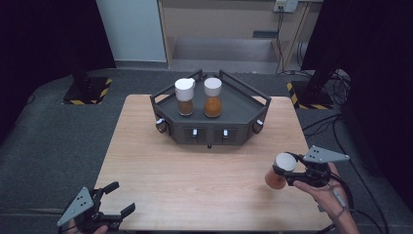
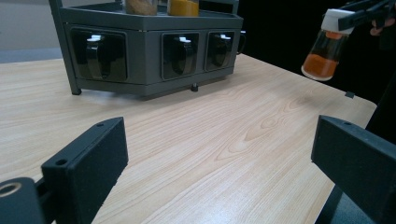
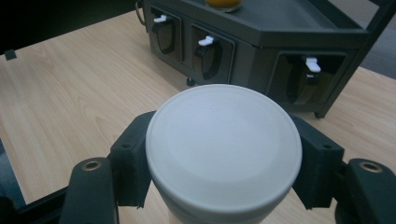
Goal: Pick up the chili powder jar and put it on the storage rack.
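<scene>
Right claw [image 1: 288, 171] pinches a white-capped spice jar [image 1: 278, 173] above the table's [image 1: 195, 180] near right corner. Left claw [image 1: 113, 199] stands spread at the near left corner. Grey rack [image 1: 210, 117] occupies the far edge; grey carpet surrounds.

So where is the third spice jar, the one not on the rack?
In the high view the spice jar is near the table's right front edge, clamped at its white cap by the right gripper, well clear of the grey rack.
</scene>
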Tool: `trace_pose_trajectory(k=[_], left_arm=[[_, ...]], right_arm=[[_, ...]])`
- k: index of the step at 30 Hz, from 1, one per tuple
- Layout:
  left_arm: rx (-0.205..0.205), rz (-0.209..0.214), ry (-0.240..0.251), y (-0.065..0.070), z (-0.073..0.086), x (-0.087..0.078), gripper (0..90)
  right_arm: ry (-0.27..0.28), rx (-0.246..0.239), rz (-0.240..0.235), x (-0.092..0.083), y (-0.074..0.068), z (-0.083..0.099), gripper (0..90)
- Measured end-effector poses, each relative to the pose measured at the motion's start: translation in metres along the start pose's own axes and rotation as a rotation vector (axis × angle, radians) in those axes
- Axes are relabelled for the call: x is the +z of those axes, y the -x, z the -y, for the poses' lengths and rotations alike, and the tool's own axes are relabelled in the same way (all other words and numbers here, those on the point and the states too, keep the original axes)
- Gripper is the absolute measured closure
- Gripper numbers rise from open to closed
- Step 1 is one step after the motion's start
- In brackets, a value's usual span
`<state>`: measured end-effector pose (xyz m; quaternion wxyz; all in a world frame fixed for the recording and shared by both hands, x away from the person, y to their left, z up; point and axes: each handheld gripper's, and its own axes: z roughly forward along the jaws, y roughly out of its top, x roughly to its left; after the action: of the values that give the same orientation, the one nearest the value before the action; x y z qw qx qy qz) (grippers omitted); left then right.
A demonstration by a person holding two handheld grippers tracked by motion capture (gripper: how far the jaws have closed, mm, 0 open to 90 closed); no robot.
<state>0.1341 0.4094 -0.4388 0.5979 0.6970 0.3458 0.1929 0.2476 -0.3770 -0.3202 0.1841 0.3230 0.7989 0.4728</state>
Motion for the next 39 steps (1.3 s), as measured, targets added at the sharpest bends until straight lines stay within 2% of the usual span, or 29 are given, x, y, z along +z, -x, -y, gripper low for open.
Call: trace_pose_trajectory(k=[9, 13, 18, 28, 39], left_arm=[[-0.003, -0.013, 0.001, 0.002, 0.001, -0.004, 2.5], [-0.004, -0.017, 0.001, 0.003, 0.002, -0.005, 2.5], [-0.004, -0.018, 0.000, 0.003, 0.002, -0.005, 2.5], [-0.004, -0.016, 0.000, 0.002, 0.002, -0.005, 2.5], [-0.006, -0.016, -0.001, 0.002, 0.002, -0.005, 2.5]], right_arm=[[-0.013, -0.027, -0.024, 0.010, 0.007, -0.027, 33.8], [-0.022, -0.024, -0.044, 0.015, 0.009, -0.037, 33.8], [-0.024, -0.032, -0.045, 0.018, 0.010, -0.050, 33.8], [-0.040, -0.015, -0.044, 0.026, 0.016, -0.090, 33.8], [-0.008, 0.014, -0.037, 0.041, 0.026, -0.133, 33.8]])
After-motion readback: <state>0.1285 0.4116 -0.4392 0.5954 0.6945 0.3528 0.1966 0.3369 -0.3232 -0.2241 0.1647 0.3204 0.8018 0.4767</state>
